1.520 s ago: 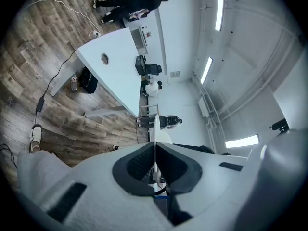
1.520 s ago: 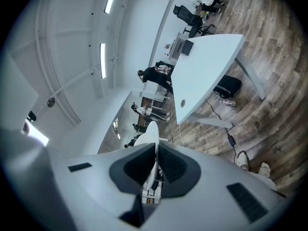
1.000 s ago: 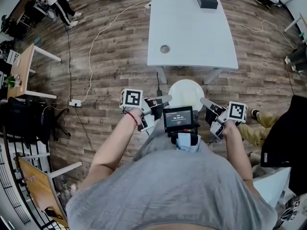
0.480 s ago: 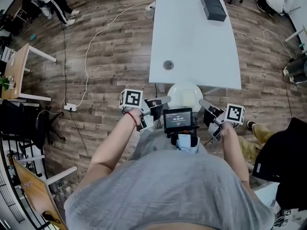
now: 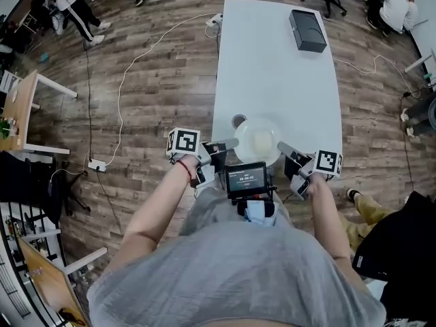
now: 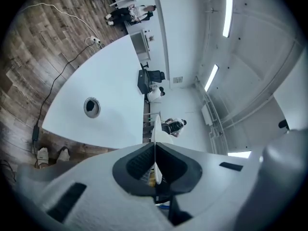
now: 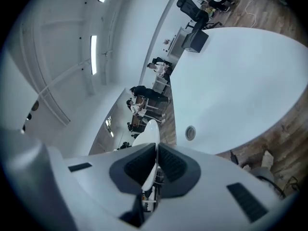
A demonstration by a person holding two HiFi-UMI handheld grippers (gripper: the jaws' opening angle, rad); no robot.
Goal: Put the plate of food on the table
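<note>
A white plate (image 5: 257, 142) carrying pale food hangs level over the near end of the long white table (image 5: 272, 60), beside the table's round cable hole (image 5: 238, 122). My left gripper (image 5: 231, 144) is shut on the plate's left rim, and my right gripper (image 5: 283, 146) is shut on its right rim. In the left gripper view the plate (image 6: 156, 128) shows edge-on, pinched in the left gripper (image 6: 155, 165). The right gripper view shows the same thin edge of the plate (image 7: 149, 134) clamped in the right gripper (image 7: 153, 170). Whether the plate touches the tabletop is hidden.
A black box (image 5: 308, 30) lies at the table's far end. A white cable runs over the wooden floor to a power strip (image 5: 97, 165) at the left. A wooden side table (image 5: 17, 107) stands far left. People sit and stand around the room's far edges.
The person has stepped forward with the plate. It was over the floor short of the table; now it hangs over the table's near end. Both grippers keep their hold.
</note>
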